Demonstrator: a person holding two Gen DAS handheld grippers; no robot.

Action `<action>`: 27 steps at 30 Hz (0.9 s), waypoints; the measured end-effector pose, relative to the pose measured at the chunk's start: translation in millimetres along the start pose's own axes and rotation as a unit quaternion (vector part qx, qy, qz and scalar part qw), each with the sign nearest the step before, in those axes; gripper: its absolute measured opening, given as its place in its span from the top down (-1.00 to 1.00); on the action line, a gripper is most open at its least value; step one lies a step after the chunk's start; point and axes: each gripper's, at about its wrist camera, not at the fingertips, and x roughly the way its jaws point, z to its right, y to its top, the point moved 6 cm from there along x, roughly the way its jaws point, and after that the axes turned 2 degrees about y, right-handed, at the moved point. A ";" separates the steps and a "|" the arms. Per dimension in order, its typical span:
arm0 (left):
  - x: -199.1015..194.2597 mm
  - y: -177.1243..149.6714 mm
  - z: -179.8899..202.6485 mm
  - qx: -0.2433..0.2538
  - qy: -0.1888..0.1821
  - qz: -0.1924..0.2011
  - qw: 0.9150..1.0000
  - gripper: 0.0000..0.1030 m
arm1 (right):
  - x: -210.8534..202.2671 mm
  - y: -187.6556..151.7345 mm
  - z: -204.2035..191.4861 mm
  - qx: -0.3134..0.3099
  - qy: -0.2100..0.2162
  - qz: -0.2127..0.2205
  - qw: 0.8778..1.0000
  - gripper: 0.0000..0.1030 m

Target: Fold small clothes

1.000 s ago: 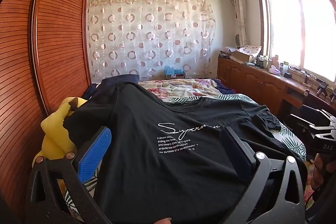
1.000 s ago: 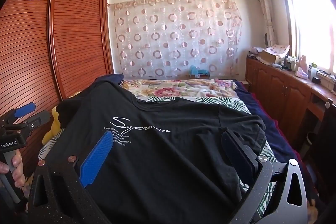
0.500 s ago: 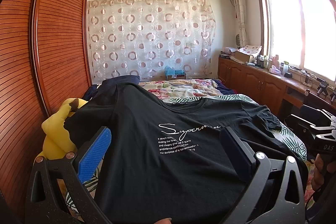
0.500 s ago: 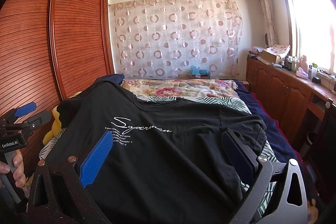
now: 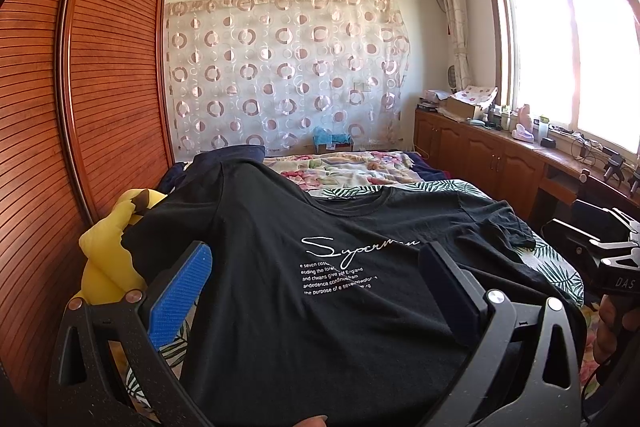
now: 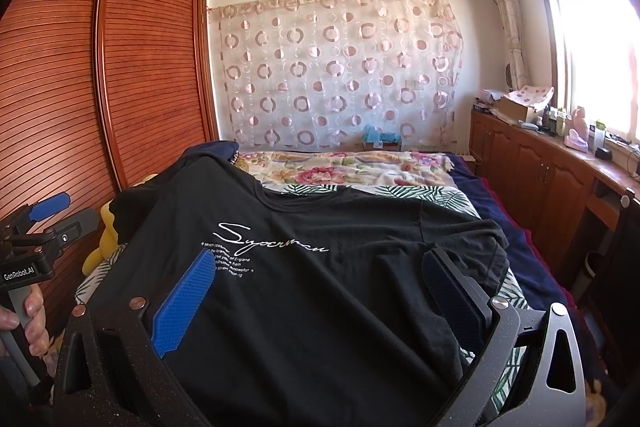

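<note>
Left gripper: lower frame, blue-padded fingers spread wide, nothing pinched.
Right gripper: lower frame, likewise spread, empty.
Black cotton T-shirt with white script print: flat on leaf-print bedsheet, centre frame, between and beyond both finger pairs.

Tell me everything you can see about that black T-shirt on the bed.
The black T-shirt looks like soft knit cotton, with a round neck, short sleeves and white script lettering above small printed lines on the chest. It lies front up and unfolded, slightly rumpled, across the leaf-print bedding; one shoulder drapes over a yellow plush toy. Both hand-held grippers hover open above it.
</note>
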 end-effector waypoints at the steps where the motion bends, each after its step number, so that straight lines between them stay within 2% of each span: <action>1: 0.1 -0.1 0.0 0.000 0.000 0.000 1.000 -1.00 | -0.2 -0.1 -0.2 0.000 0.000 0.000 1.000 -1.00; 27: 4.2 -1.3 -4.0 0.000 0.001 0.001 1.000 -1.00 | -5.0 -1.5 -1.5 0.002 -0.004 0.005 1.000 -1.00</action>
